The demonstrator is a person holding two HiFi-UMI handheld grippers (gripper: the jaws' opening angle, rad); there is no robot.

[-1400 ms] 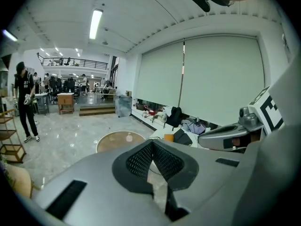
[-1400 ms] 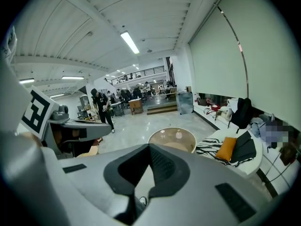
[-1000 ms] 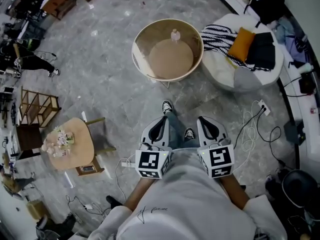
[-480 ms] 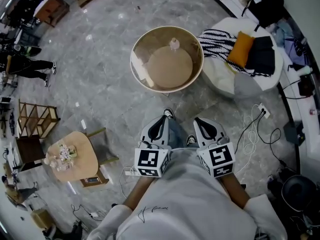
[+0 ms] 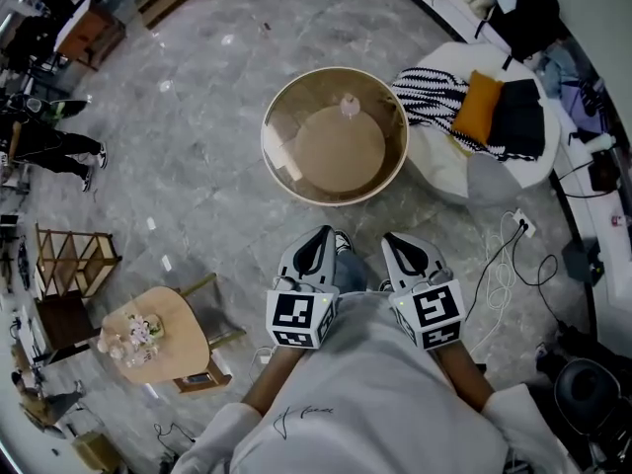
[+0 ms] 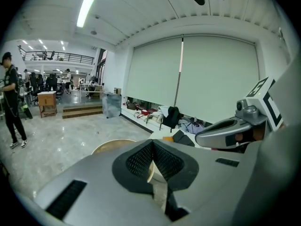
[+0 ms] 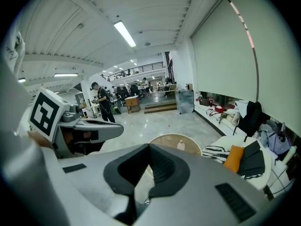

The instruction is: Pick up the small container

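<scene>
The small container [image 5: 348, 105] is a pale, clear little bottle that stands upright near the far rim of a round wooden table [image 5: 286, 171]. In the right gripper view the container [image 7: 181, 145] shows just above the jaws, on the same round table [image 7: 162, 140]. Both grippers are held close to the person's body, well short of the table. My left gripper [image 5: 316, 238] is shut with nothing in it, and its pads meet in the left gripper view [image 6: 151, 145]. My right gripper [image 5: 400, 245] is also shut and empty [image 7: 149, 148]. The left gripper's jaws hide the container in the left gripper view.
A white seat [image 5: 444, 156] with a striped cloth [image 5: 427, 87], an orange cushion [image 5: 475, 101] and a black one stands right of the table. A small wooden table with flowers [image 5: 148, 336] is at lower left. Cables [image 5: 504, 265] lie on the floor at right. A person [image 6: 10, 102] stands far left.
The round table with the container has come nearer and sits lower in the head view. The side table has slid down and to the left. Both grippers keep their place and stay shut.
</scene>
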